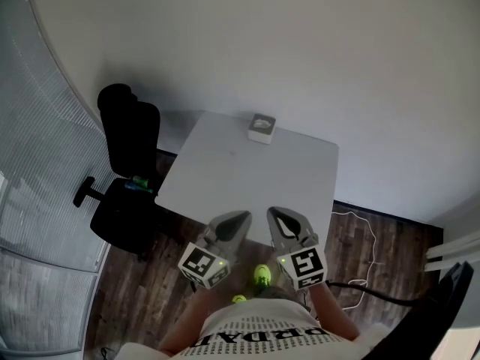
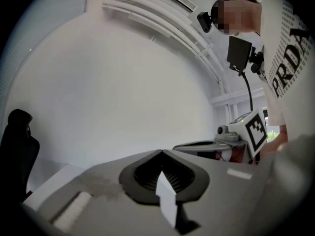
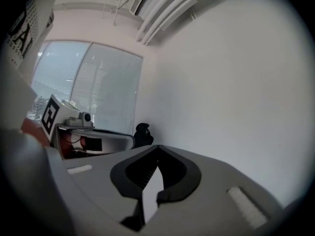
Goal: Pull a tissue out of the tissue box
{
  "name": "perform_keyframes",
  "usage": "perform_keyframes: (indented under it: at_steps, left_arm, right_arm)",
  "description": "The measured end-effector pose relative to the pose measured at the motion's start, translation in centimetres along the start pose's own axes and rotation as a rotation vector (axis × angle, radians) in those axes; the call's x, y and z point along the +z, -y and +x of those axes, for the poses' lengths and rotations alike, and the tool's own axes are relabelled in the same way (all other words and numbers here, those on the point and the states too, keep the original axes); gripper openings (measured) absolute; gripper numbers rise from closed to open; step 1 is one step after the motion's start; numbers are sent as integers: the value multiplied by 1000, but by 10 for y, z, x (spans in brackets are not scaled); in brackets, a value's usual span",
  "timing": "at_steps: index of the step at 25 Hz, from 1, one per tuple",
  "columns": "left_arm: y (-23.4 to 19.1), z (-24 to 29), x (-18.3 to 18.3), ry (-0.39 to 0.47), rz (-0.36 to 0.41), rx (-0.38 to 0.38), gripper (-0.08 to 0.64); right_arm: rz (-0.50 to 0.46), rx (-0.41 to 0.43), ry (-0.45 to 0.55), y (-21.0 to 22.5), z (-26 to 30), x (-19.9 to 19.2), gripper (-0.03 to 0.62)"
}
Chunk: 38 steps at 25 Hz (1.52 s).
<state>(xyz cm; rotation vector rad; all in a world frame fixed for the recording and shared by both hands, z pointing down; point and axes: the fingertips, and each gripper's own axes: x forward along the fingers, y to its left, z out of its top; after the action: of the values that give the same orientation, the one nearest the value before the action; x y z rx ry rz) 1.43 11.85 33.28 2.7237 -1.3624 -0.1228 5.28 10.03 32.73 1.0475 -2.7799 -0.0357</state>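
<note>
White table (image 1: 225, 172) is seen ahead, tissue box (image 1: 262, 128) at its far edge. Left gripper (image 1: 241, 219) and right gripper (image 1: 274, 214) are held closed, empty, at its near edge. Approach step, judged; a reach across and opened jaws are needed next.

An office or small meeting room is indicated. A plain white square-topped table (image 1: 247, 178) is set against a bare white-painted wall (image 1: 300, 51). A black upholstered swivel chair with armrests (image 1: 127, 163) is placed just left of the table. Dark wood-plank flooring (image 1: 382, 250) is laid around the table. Pale horizontal-slat window blinds (image 1: 34, 171) are noted further left of the table, beyond the chair.
</note>
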Motion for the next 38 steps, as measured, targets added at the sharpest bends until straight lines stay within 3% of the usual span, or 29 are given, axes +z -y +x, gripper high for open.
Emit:
perform_keyframes:
  at_steps: [12, 20, 30, 38]
  left_arm:
    - [-32, 83, -1, -7, 3, 49, 0]
    - [-43, 100, 2, -13, 2, 84, 2]
    - [-76, 114, -1, -20, -11, 74, 1]
    - [-129, 135, 8, -21, 7, 21, 1]
  right_arm:
    - [17, 47, 5, 79, 38, -3, 9]
    - [30, 64, 16, 103, 51, -3, 9]
    - [45, 68, -37, 113, 89, -15, 10]
    - [47, 15, -62, 125, 139, -12, 11]
